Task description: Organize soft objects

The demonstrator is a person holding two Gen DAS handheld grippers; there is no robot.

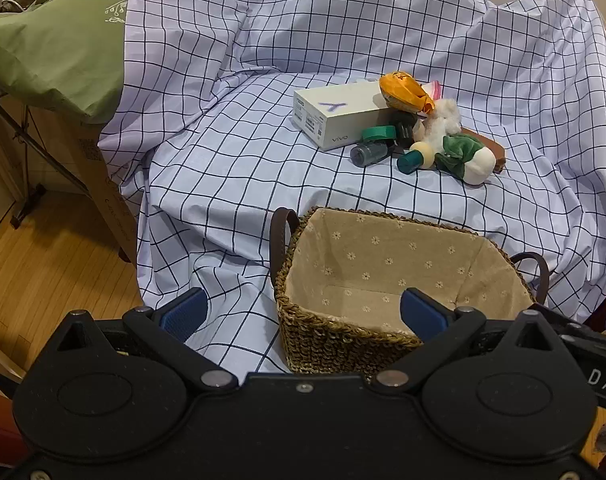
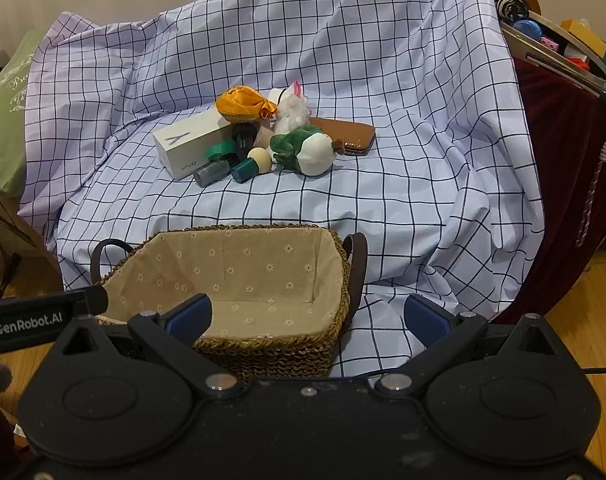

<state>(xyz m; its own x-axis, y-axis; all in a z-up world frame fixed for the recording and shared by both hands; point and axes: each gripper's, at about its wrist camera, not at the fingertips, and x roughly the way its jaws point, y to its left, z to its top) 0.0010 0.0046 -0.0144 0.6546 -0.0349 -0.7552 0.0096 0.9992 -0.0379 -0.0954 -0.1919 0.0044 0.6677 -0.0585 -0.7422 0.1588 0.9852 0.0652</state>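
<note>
A woven basket (image 1: 327,332) (image 2: 263,354) with a floral beige lining stands empty at the near edge of the checked cloth. Behind it lies a pile: an orange soft toy (image 1: 403,90) (image 2: 243,106), a white fluffy plush (image 1: 443,120) (image 2: 293,114) and a green-and-white plush (image 1: 467,156) (image 2: 307,148). My left gripper (image 1: 303,312) is open and empty, low before the basket's left end. My right gripper (image 2: 307,314) is open and empty, before the basket's right end.
A white vivo box (image 1: 335,116) (image 2: 187,148), a green tape roll (image 1: 379,133), a grey bottle (image 1: 369,154), a teal bottle with a round cap (image 1: 413,158) and a brown wallet (image 2: 351,136) lie in the pile. A green pillow (image 1: 55,48) lies left. A cluttered shelf (image 2: 563,44) stands right.
</note>
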